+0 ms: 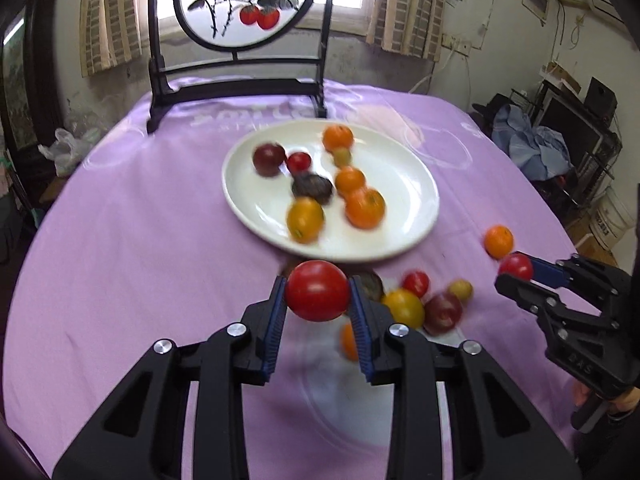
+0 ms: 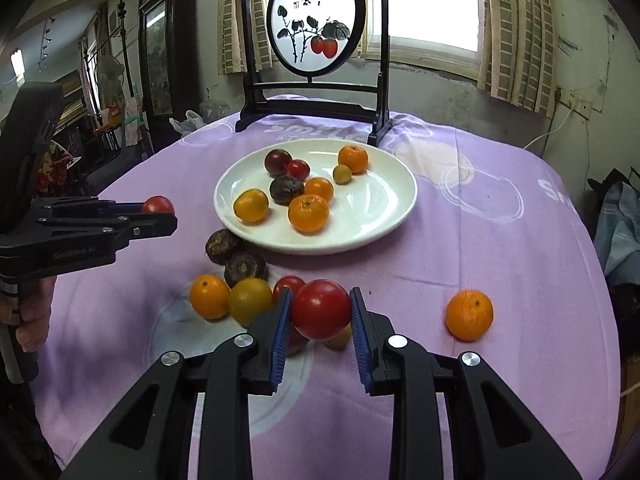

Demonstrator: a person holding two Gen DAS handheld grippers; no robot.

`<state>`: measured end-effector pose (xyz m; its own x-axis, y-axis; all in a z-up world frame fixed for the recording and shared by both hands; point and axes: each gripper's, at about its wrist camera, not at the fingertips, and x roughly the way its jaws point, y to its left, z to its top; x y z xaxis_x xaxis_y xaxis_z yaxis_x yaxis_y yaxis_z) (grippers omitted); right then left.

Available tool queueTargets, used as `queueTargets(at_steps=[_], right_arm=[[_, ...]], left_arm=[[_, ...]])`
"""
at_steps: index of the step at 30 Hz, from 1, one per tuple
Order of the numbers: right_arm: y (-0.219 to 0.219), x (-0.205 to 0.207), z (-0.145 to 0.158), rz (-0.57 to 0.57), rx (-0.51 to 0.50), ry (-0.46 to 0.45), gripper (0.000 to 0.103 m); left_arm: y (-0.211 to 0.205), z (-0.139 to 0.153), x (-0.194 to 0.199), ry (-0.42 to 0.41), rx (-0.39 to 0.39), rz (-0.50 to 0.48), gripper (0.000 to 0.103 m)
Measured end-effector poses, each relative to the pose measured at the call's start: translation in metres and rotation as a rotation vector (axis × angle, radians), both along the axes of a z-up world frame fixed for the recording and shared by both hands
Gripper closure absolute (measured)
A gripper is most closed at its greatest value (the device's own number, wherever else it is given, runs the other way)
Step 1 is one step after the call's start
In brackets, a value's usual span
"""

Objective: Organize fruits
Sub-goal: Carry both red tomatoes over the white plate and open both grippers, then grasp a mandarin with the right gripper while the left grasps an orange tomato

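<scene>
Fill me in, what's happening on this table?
A person is sorting fruit onto a white plate with two handheld tongs. The left tongs hold a red tomato, and the right tongs hold another red tomato; both are lifted short of the plate. Seven fruits already sit on the plate. A loose cluster lies on the purple cloth near the plate, and one orange sits apart to the right.

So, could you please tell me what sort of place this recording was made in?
Probably a lived-in home, likely a dining area. A table under a lilac printed tablecloth holds a white oval ceramic plate of fruit, a black-framed round painted screen stands behind it, and checked beige curtains flank a window.
</scene>
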<state>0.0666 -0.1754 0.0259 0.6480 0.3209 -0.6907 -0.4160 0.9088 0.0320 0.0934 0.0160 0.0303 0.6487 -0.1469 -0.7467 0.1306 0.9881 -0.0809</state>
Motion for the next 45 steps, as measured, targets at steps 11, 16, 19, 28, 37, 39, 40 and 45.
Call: queueTargets(at_steps=[11,16,19,28,37,39,40,45], right_arm=[[0.039,0.076,-0.004,-0.038,-0.043,-0.007,0.074],[0.043,0.1,-0.021,-0.058,-0.061,0.037,0.074],[0.042,0.111,-0.029,-0.081,-0.052,0.058,0.066],[0.03,0.098,-0.023,-0.09,-0.004,0.048,0.047],[0.0,0.056,-0.022,-0.123,0.001,0.036,0.044],[-0.008,0.047,-0.023,-0.137,0.011,0.038,0.043],[-0.012,0.042,-0.024,-0.142,0.013,0.041,0.04],[-0.026,0.013,-0.033,-0.162,0.006,0.047,0.038]], left_arm=[[0.032,-0.018,0.101,0.051,-0.017,0.144,0.073],[0.036,-0.035,0.12,0.079,-0.005,0.166,0.073],[0.037,-0.038,0.125,0.072,-0.01,0.179,0.072],[0.033,-0.023,0.111,0.026,-0.049,0.175,0.032],[0.024,-0.022,0.066,0.027,-0.065,0.138,0.026],[0.022,-0.025,0.055,0.032,-0.063,0.123,0.026],[0.021,-0.027,0.048,0.03,-0.061,0.115,0.025],[0.013,-0.041,0.014,0.033,-0.029,0.098,0.021]])
